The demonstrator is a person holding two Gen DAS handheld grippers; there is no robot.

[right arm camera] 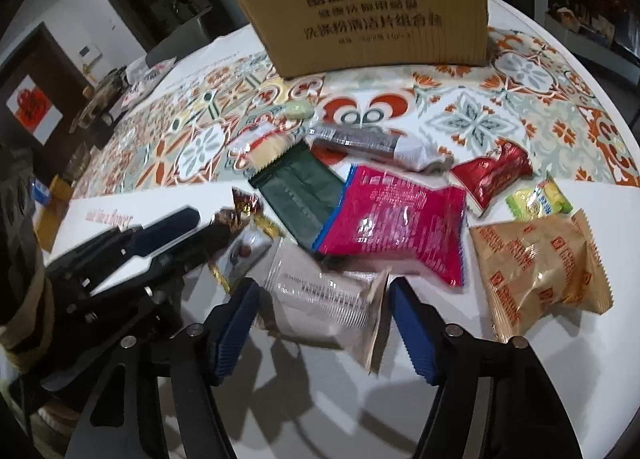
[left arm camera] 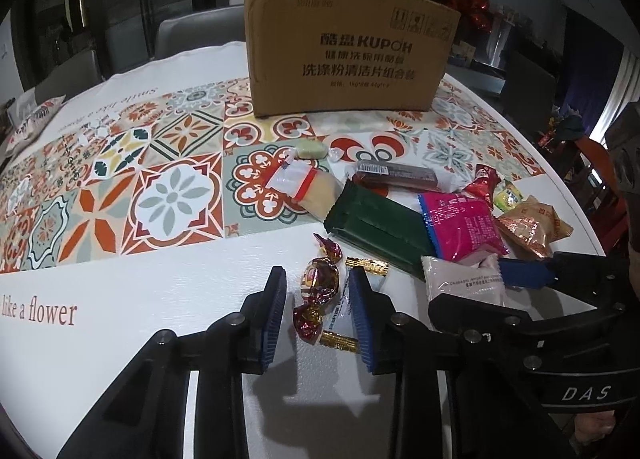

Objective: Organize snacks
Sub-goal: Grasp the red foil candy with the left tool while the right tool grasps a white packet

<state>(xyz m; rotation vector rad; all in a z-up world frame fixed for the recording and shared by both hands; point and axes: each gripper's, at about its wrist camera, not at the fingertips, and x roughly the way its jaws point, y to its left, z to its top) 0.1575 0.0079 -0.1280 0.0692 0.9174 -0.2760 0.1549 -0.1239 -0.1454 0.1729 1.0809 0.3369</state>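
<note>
Now left gripper (left arm camera: 318, 317) spread around foil candy (left arm camera: 320, 283); right gripper (right arm camera: 324, 323) spread around white packet (right arm camera: 320, 299)

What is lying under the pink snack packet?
The pink snack packet overlaps the dark green packet on its left, and its near edge seems to overlap the pale grey packet. Whatever lies beneath its middle is covered.

A cardboard box (left arm camera: 348, 51) stands upright toward the far edge of the tabletop (left arm camera: 160, 279), with the snacks scattered flat in front of it. A dark green packet (right arm camera: 296, 191) lies under a magenta packet (right arm camera: 396, 219) (they overlap), beside a tan biscuit packet (right arm camera: 544, 275), a red packet (right arm camera: 496, 171) and a white packet (right arm camera: 320, 299). A foil-wrapped candy (left arm camera: 320, 283) lies nearest the near edge.
</note>
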